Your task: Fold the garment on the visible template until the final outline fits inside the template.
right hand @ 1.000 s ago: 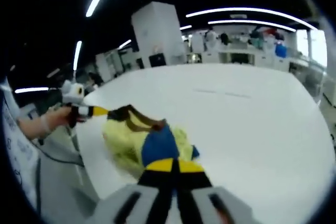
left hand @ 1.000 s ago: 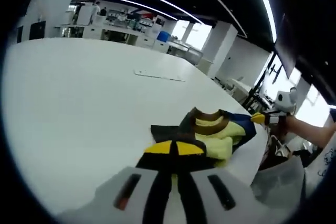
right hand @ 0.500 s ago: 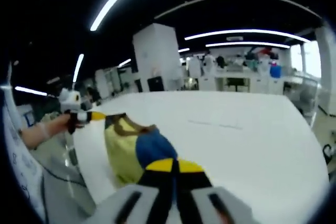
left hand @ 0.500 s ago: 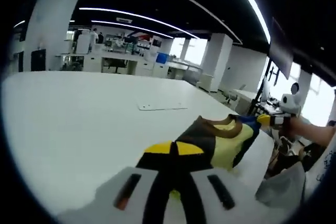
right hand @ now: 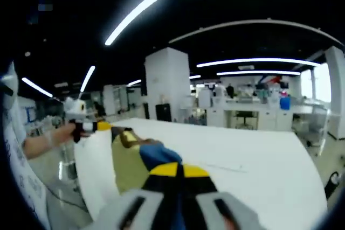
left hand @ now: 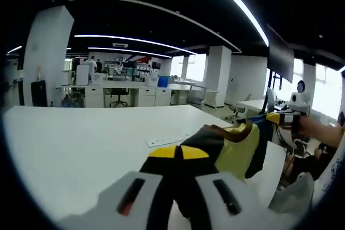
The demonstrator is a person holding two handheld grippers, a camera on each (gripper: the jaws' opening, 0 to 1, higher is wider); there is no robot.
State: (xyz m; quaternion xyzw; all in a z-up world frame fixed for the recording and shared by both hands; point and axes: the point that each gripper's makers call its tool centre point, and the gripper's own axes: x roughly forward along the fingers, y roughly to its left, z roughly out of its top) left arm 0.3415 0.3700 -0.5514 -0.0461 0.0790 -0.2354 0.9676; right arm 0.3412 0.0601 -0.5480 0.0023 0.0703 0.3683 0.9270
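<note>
Above the table (left hand: 64, 138), both claws, left (left hand: 179, 152) and right (right hand: 175, 169), seemingly clamp the garment (left hand: 237, 152).

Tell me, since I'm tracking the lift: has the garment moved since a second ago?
Yes. The garment, shut in both grippers, was crumpled on the white table; now it hangs stretched between them, raised off the tabletop near its edge.

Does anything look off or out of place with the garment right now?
Yes. The garment is not lying flat on the white table: it hangs stretched between the left gripper and the right gripper, both shut on its edge. No damage shows.
</note>
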